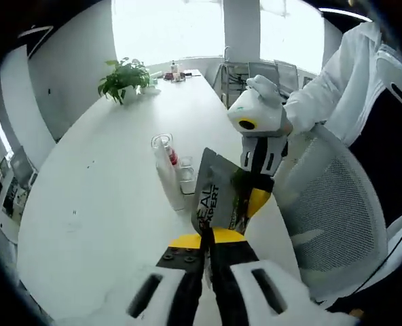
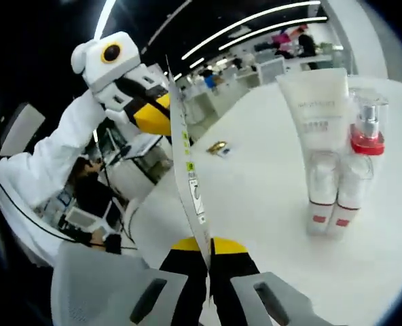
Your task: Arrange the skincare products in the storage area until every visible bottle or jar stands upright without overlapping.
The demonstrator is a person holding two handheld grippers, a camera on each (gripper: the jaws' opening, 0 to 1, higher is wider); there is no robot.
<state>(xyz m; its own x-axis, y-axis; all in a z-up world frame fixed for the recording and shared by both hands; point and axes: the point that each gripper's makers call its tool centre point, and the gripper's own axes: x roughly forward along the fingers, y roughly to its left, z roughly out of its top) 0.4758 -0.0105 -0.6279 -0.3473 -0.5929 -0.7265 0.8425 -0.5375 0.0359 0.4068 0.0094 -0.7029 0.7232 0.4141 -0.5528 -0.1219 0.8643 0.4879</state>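
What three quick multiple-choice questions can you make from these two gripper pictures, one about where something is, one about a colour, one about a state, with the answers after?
1. Where does the potted plant stand?
A. at the table's far end
B. beside the tube
C. on the mesh chair

2. What colour is the band under the pump bottle's clear cap?
A. blue
B. red
C. green

3. How is the sachet held?
A. lying loose on the white table
B. by the left gripper alone
C. pinched by both grippers

Answers:
1 A, the left gripper view shows the plant far up the table, well beyond the white tube.
2 B, the right gripper view shows a red band.
3 C, the left gripper shuts on its lower edge while the right gripper clamps its other side; the right gripper view shows the sachet edge-on between that gripper's jaws.
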